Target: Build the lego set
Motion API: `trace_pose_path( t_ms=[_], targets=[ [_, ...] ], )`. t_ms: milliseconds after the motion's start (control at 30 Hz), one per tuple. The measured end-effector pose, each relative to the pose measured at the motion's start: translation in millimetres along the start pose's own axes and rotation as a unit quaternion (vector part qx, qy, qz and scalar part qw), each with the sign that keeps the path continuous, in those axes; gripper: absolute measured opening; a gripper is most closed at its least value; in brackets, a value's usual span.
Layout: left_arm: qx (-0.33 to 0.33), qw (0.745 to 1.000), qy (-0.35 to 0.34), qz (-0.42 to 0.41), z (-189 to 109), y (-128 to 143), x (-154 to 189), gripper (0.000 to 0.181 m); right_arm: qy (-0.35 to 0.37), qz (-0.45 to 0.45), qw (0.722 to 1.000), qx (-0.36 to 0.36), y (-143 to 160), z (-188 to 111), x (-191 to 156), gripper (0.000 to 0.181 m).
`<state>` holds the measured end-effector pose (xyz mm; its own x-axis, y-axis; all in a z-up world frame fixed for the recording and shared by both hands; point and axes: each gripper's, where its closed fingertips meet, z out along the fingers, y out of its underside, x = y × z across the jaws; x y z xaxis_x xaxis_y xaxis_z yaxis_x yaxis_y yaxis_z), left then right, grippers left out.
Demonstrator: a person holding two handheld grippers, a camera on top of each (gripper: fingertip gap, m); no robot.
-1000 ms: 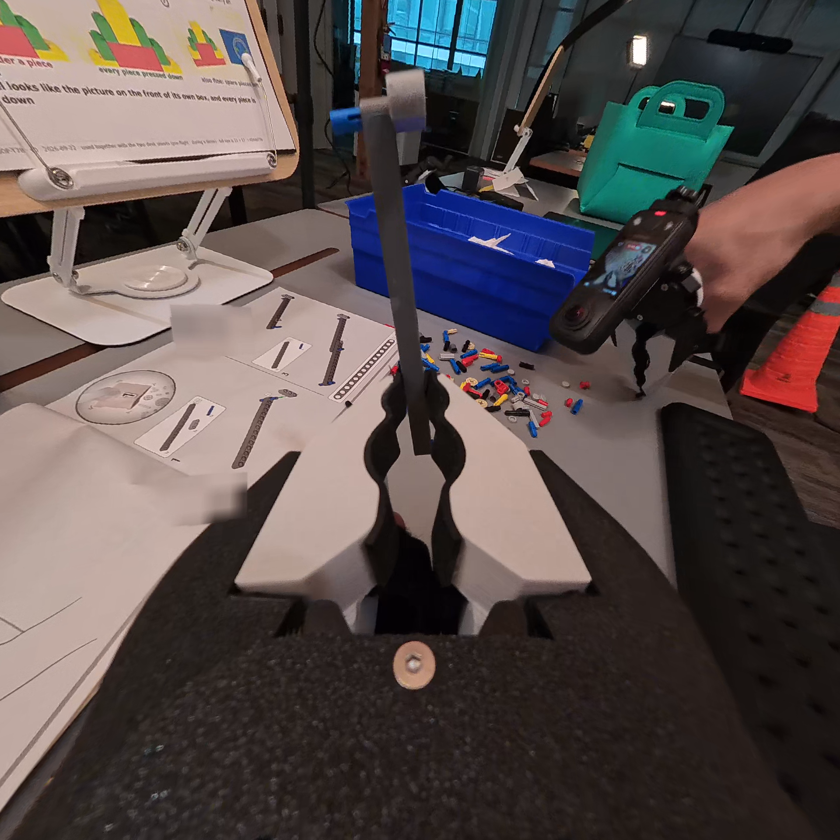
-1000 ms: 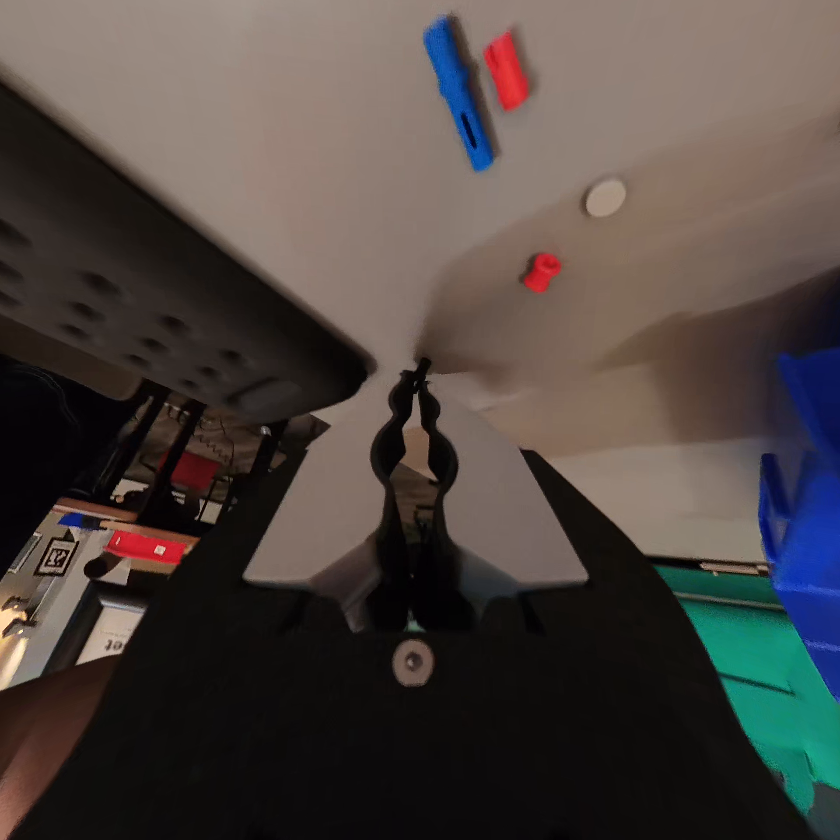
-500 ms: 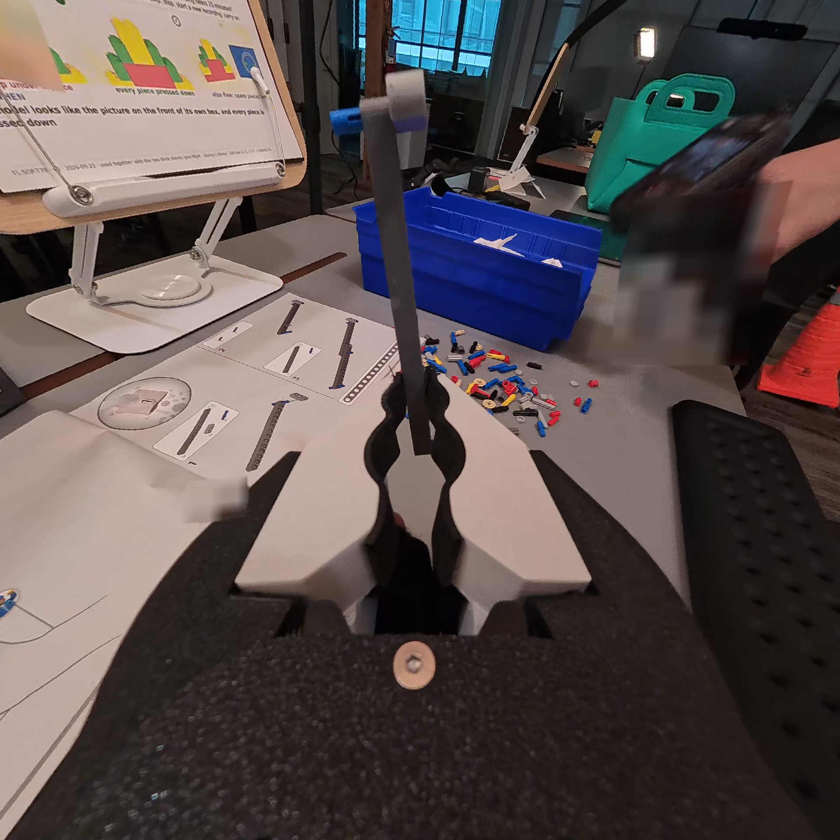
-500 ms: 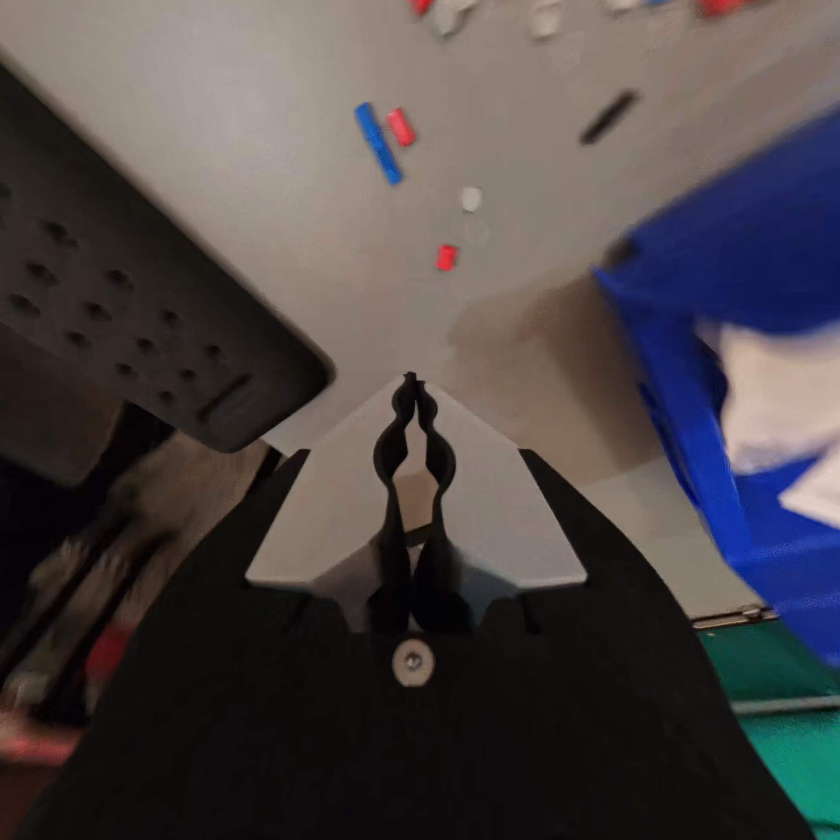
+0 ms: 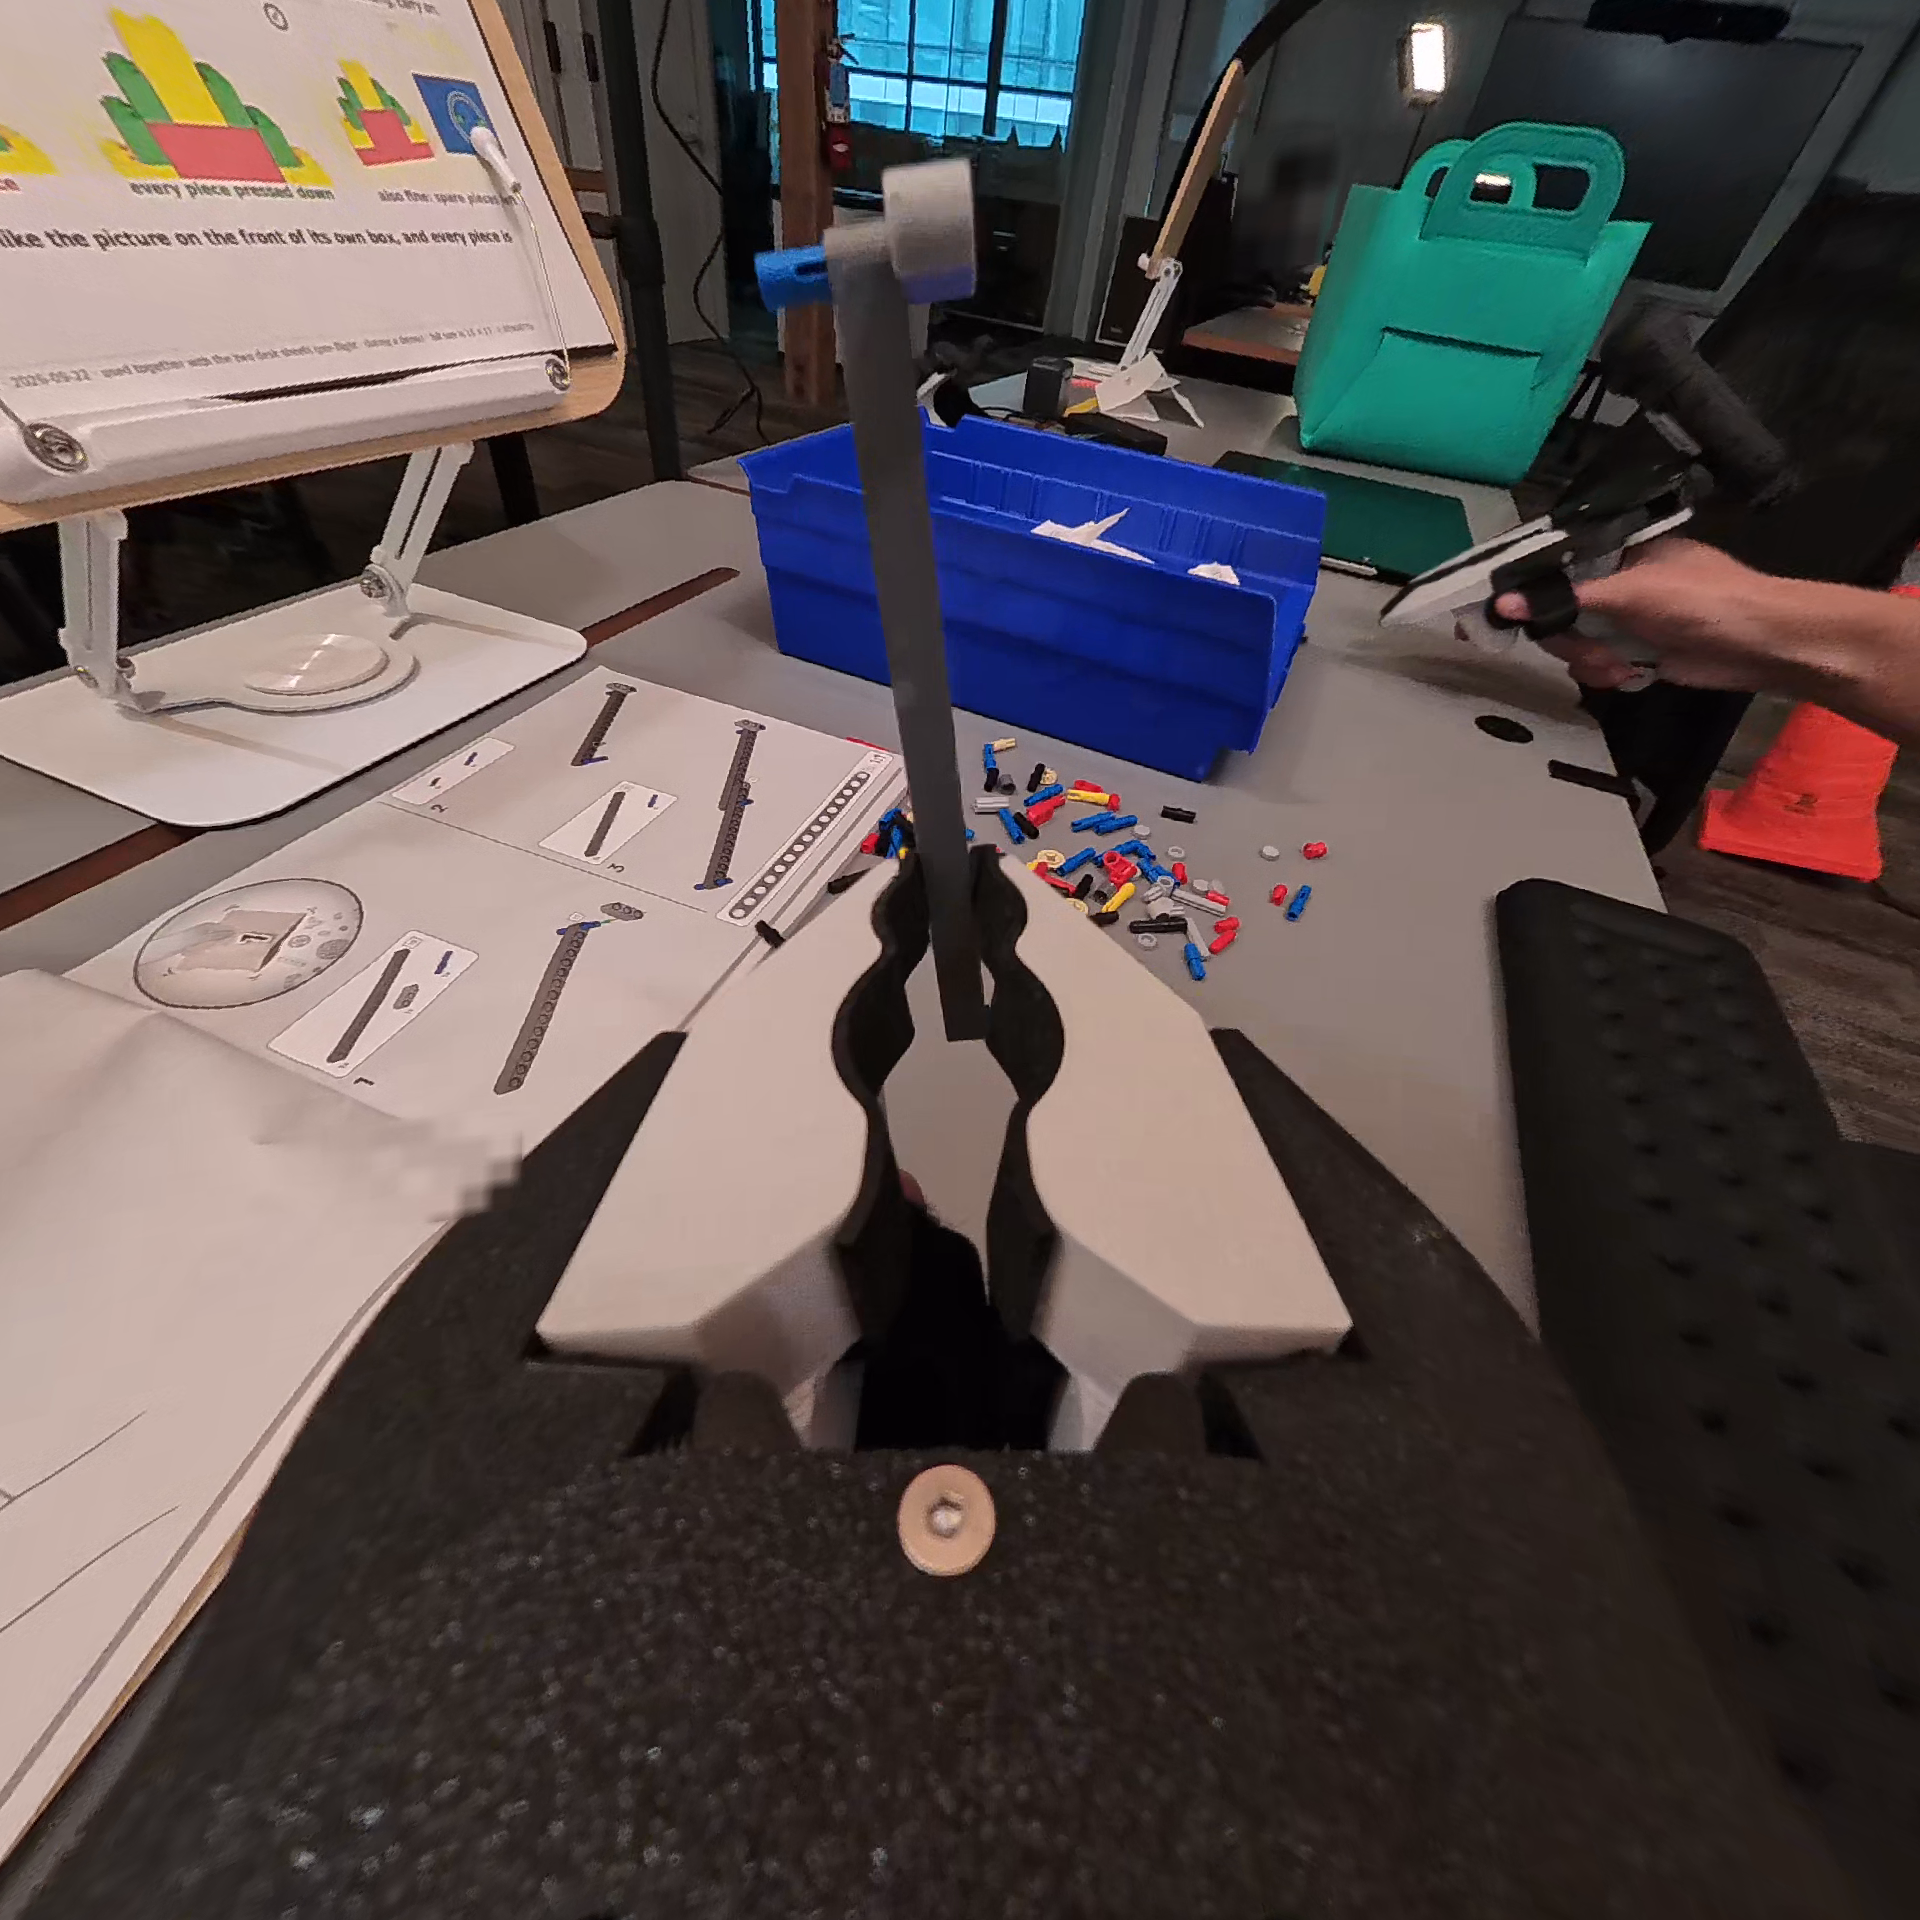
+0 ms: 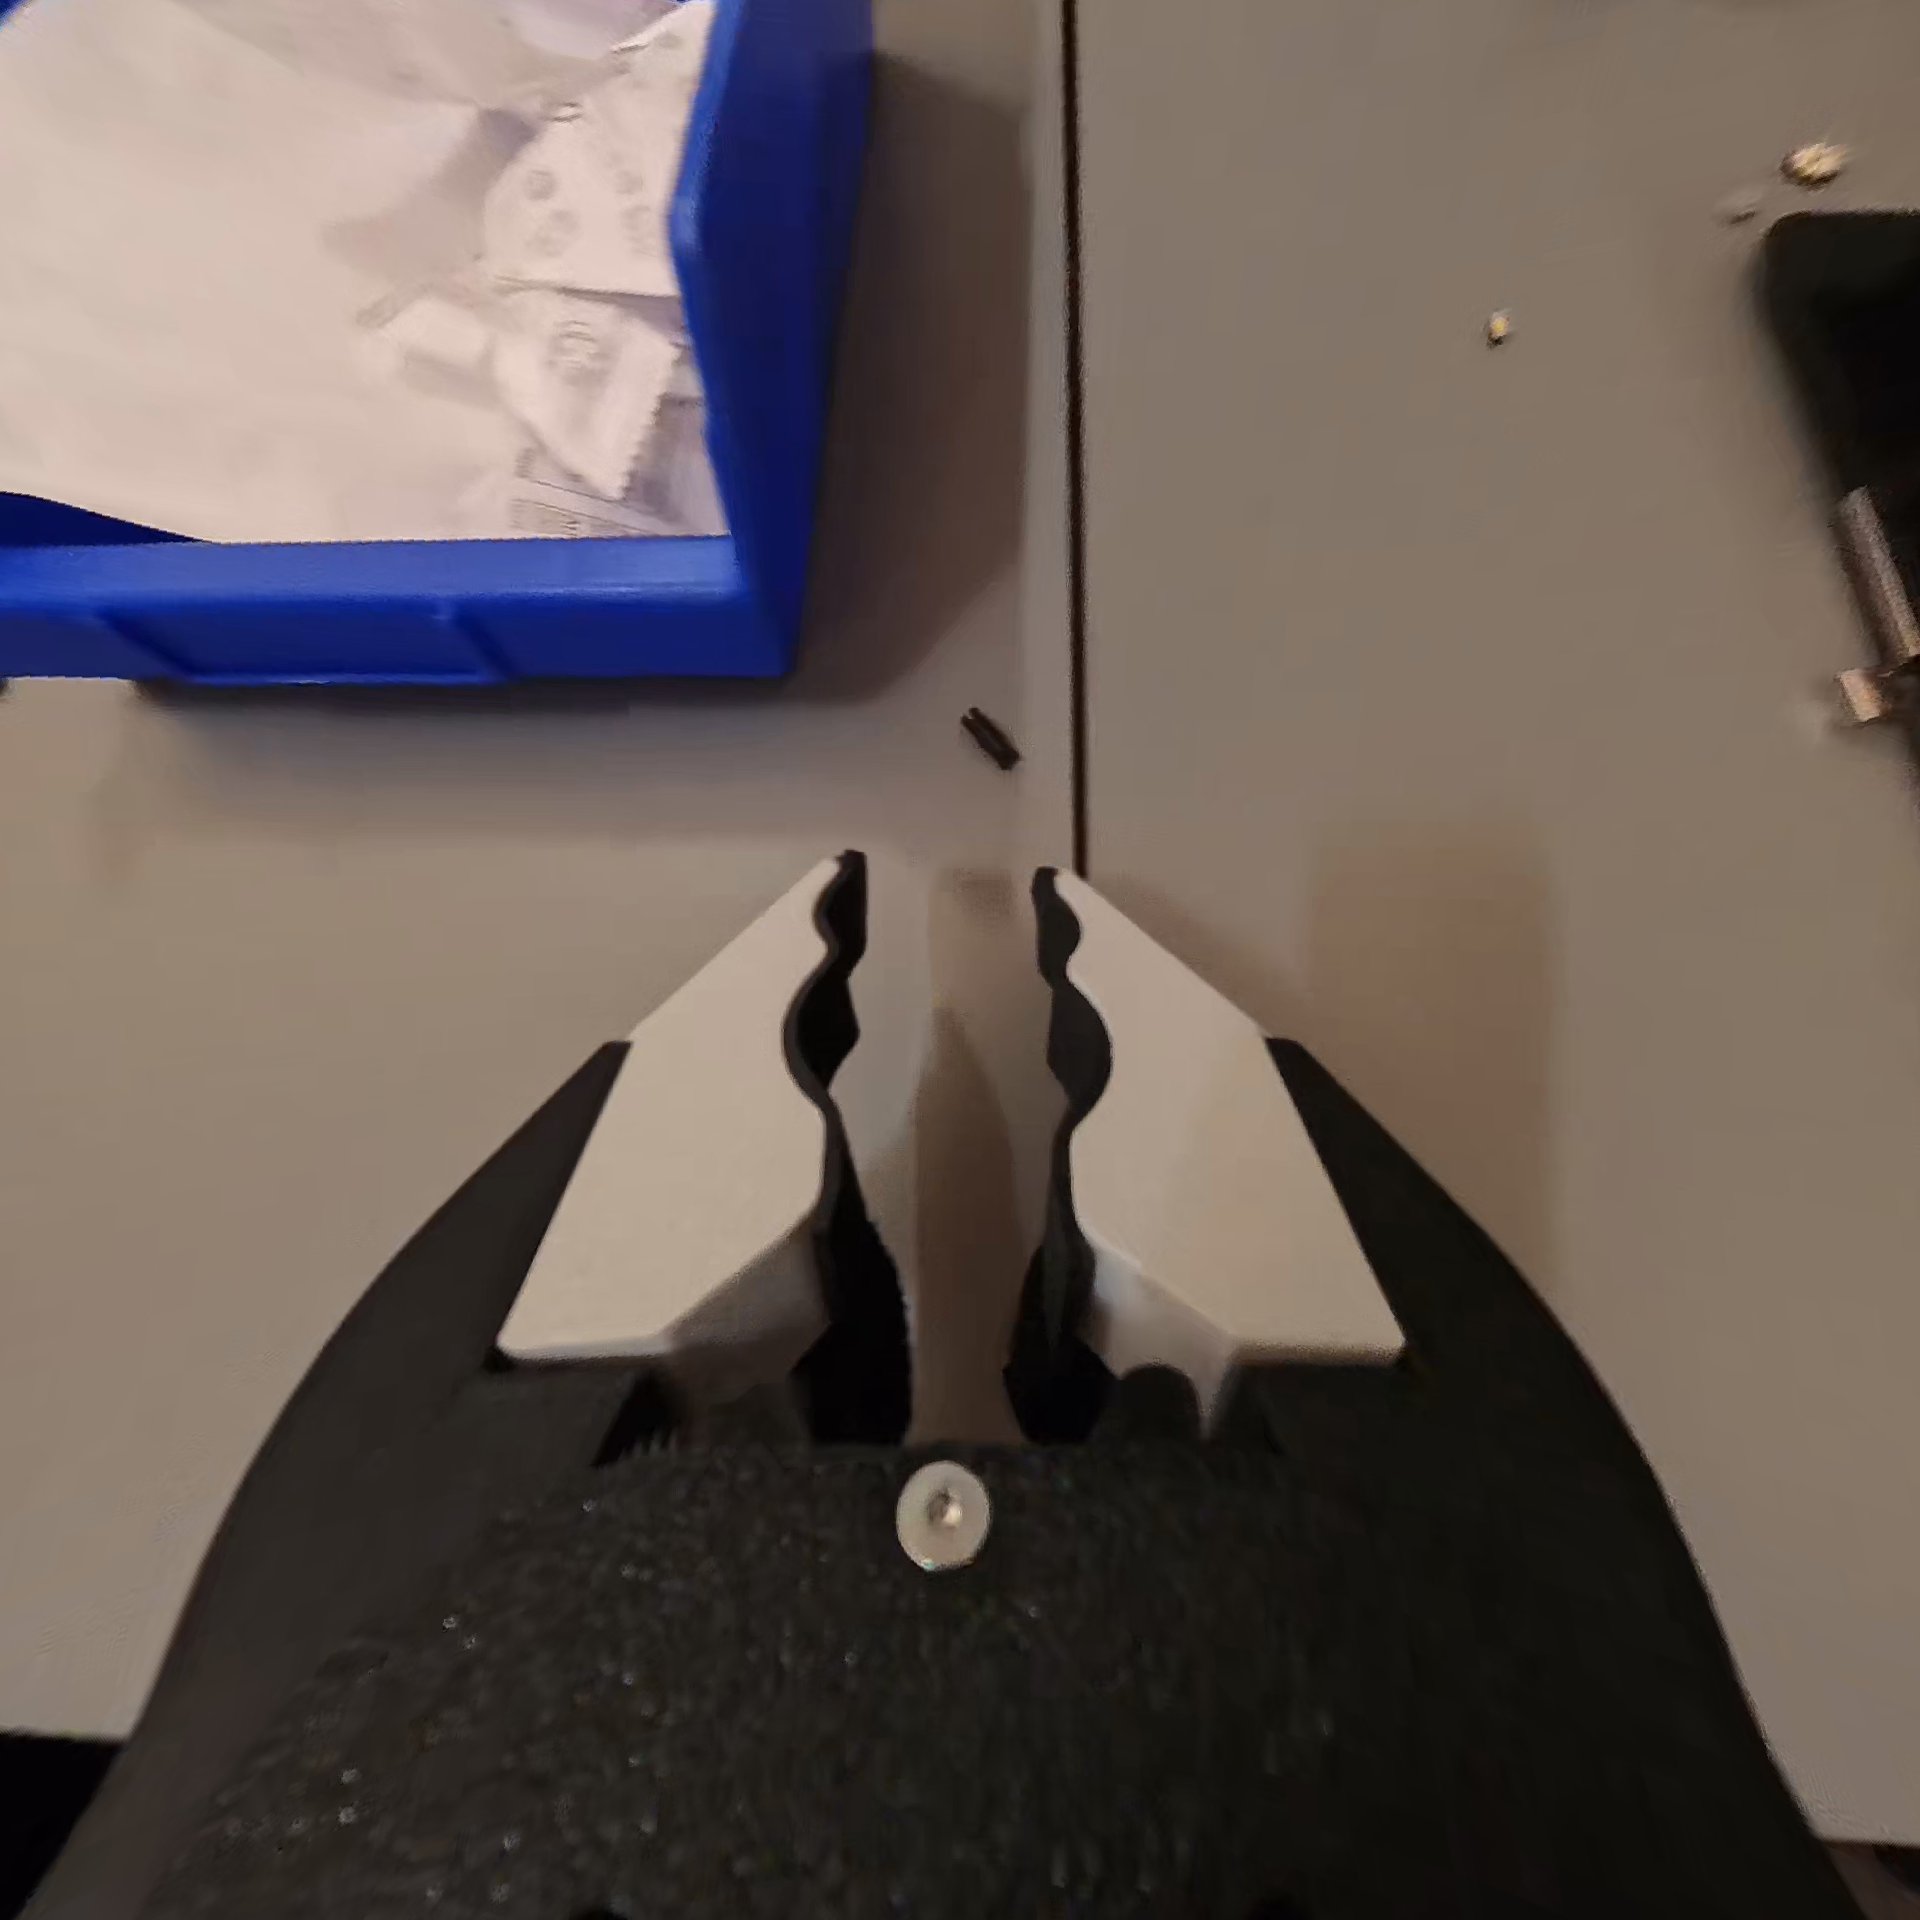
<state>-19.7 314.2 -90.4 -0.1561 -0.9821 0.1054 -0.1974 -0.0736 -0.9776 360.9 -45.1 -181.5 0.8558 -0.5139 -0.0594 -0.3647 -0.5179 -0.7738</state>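
Note:
My left gripper is shut on the lower end of a long dark grey beam and holds it upright above the table. At the beam's top are a blue pin and a light grey piece. A pile of small loose pieces in red, blue, yellow, black and grey lies just beyond it. My right gripper is open and empty above the grey table, with a small black pin lying just ahead of its tips. It also shows in the left wrist view, held in a hand at the far right.
The open instruction booklet lies to the left. A blue bin holding white bags stands behind the pile. A black perforated mat lies on the right. A document stand is at the back left, and a table seam runs past the bin. The tips of one gripper are about 55 cm away from the tips of the other.
My right gripper has swung away from the loose pieces by the mat to the table past the bin's end, and its jaws have opened. My left gripper still holds the beam upright.

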Motion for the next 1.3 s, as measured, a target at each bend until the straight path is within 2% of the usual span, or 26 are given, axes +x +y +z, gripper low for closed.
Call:
trace_pose_path(
  t_ms=[33,167,233,333,433,533,700,833,1033,1300],
  targets=[
    [0.002,1.0,0.002,-0.003,-1,-1,0,0.007,0.004,-0.006,1.0,0.001,0,3,8,0.027],
    [0.009,1.0,0.014,-0.002,-2,-5,4,0.006,-0.02,-0.014,1.0,0.003,-6,12,30,0.028],
    [0.009,1.0,0.011,0.021,-1,-4,5,0.007,-0.052,-0.023,0.998,0.003,-9,17,26,0.029],
    [-0.003,0.999,-0.003,0.043,6,5,3,0.007,-0.062,-0.074,0.995,-0.013,-5,24,19,0.028],
    [-0.011,0.999,-0.008,0.037,12,7,4,0.006,-0.027,-0.097,0.995,-0.001,-11,31,29,0.023],
    [-0.016,0.999,-0.018,0.044,15,7,3,0.006,-0.039,-0.097,0.995,0.004,-17,37,35,0.023],
    [-0.022,0.998,-0.027,0.051,18,8,1,0.007,-0.063,-0.093,0.993,-0.031,-14,49,32,0.024],
    [-0.026,0.998,-0.026,0.051,19,12,0,0.007,-0.022,-0.1,0.994,-0.044,-8,54,38,0.02],
    [-0.024,0.999,-0.01,0.04,20,14,4,0.007,-0.006,-0.104,0.994,-0.031,-9,57,40,0.009],
    [-0.029,0.998,-0.008,0.062,19,18,7,0.007,-0.01,-0.105,0.994,-0.031,-12,62,41,0.017]
  ],
)
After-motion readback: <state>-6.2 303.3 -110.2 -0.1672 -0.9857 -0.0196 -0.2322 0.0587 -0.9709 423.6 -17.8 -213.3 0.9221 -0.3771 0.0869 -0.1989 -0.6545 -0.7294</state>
